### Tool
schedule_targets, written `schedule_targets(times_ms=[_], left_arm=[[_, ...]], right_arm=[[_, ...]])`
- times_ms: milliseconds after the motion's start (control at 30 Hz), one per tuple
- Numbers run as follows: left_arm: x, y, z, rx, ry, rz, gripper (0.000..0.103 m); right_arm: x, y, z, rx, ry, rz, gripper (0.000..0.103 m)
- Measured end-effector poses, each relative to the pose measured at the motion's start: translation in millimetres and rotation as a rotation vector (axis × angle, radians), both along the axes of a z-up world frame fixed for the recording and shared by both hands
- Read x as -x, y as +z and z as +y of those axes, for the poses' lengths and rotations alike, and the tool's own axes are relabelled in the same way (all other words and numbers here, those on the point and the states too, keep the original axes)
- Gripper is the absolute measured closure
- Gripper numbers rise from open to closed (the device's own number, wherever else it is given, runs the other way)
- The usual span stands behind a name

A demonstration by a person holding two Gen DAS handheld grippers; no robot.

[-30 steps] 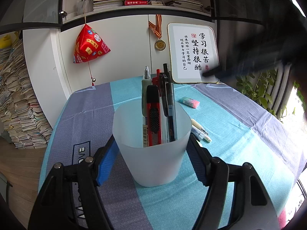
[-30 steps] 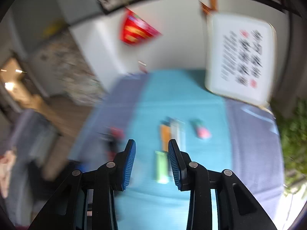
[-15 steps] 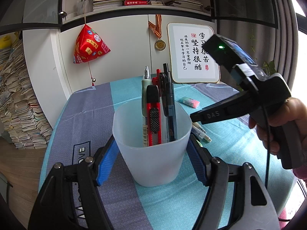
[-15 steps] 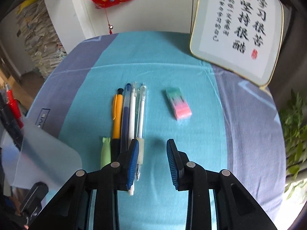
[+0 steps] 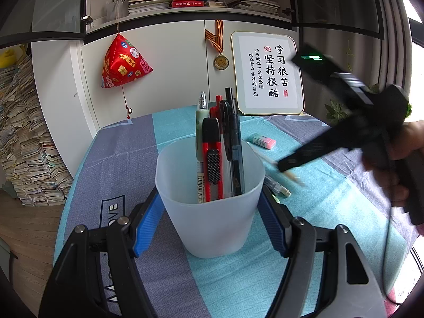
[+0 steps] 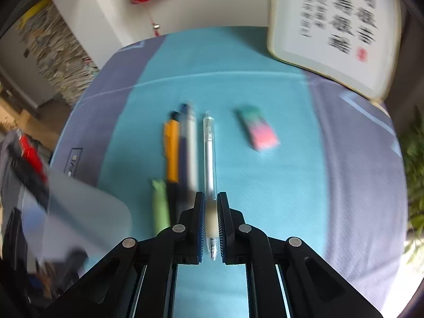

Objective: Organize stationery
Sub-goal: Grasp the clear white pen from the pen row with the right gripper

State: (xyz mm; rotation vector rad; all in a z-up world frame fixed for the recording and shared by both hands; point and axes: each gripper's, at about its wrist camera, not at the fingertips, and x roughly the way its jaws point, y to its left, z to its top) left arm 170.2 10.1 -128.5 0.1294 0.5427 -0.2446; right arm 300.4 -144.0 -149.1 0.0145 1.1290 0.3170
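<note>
Translucent cup (image 5: 212, 198): white plastic, clamped by left gripper (image 5: 209, 220), near table's front edge.
Clear pen (image 6: 209, 153): right gripper (image 6: 210, 220) just closed on its grip, mid-table (image 6: 278, 198).

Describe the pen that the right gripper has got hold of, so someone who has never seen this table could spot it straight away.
On the turquoise stripe of the tablecloth, between the frosted cup and the pink and green eraser, a row of pens lies side by side. The clear pen is the one nearest the eraser, pinched at its pale grip by the right gripper. Its neighbours are orange, dark blue and white; only this one is see-through.
</note>
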Motion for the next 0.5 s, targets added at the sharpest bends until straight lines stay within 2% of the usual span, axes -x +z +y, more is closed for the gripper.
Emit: schedule_targets(times_ms=[167, 267, 467, 500], left_arm=[[0.0, 0.0, 0.0, -0.001, 0.0, 0.0, 0.034], [0.0, 0.1, 0.5, 0.0, 0.0, 0.0, 0.033], [0.8, 0.5, 1.1, -0.005, 0.002, -0.002, 0.033], [0.7, 0.9, 1.6, -0.005, 0.002, -0.002, 0.033]], right_arm=[[34.6, 1.8, -31.6, 0.067, 0.019, 0.042, 0.094], [51.0, -3.1, -42.4, 0.189, 0.027, 0.057, 0.094], [47.3, 4.3, -41.5, 0.264, 0.008, -0.042, 0.088], [42.5, 6.0, -38.0, 0.282, 0.009, -0.061, 0.082]])
